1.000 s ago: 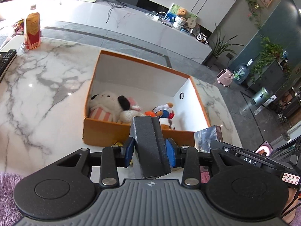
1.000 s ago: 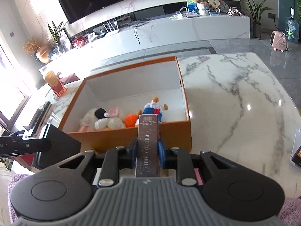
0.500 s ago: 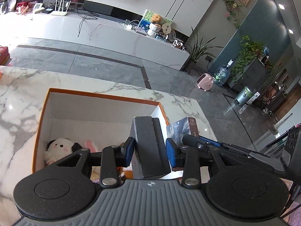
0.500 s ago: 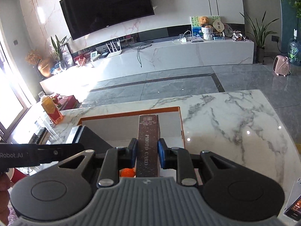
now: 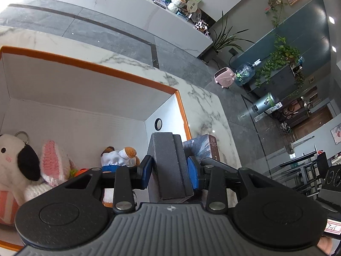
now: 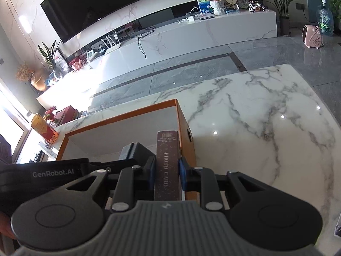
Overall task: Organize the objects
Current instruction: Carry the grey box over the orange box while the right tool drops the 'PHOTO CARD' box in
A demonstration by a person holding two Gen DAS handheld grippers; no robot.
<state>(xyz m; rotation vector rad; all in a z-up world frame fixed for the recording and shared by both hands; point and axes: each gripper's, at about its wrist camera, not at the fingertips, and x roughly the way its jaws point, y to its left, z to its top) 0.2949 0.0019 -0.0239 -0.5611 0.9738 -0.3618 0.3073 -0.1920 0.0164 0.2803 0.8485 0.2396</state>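
My left gripper (image 5: pixel 170 170) is shut on a dark grey box (image 5: pixel 168 166) and holds it inside the right end of the orange box (image 5: pixel 110 72). My right gripper (image 6: pixel 166 173) is shut on a brown photo card box (image 6: pixel 167 162) just to the right, over the orange box's right wall (image 6: pixel 183 119). The photo card box also shows in the left wrist view (image 5: pixel 202 149). The grey box and left gripper show in the right wrist view (image 6: pixel 136 151). Plush toys (image 5: pixel 25 166) and a small bear (image 5: pixel 119 155) lie inside.
The orange box stands on a white marble table (image 6: pixel 266 117). An orange carton (image 6: pixel 43 130) stands at the table's far left. Beyond the table are grey floor tiles and a white TV bench (image 6: pixel 191 34).
Both grippers have moved forward and down over the orange box's right end with their boxes. The left view now looks into the box from close.
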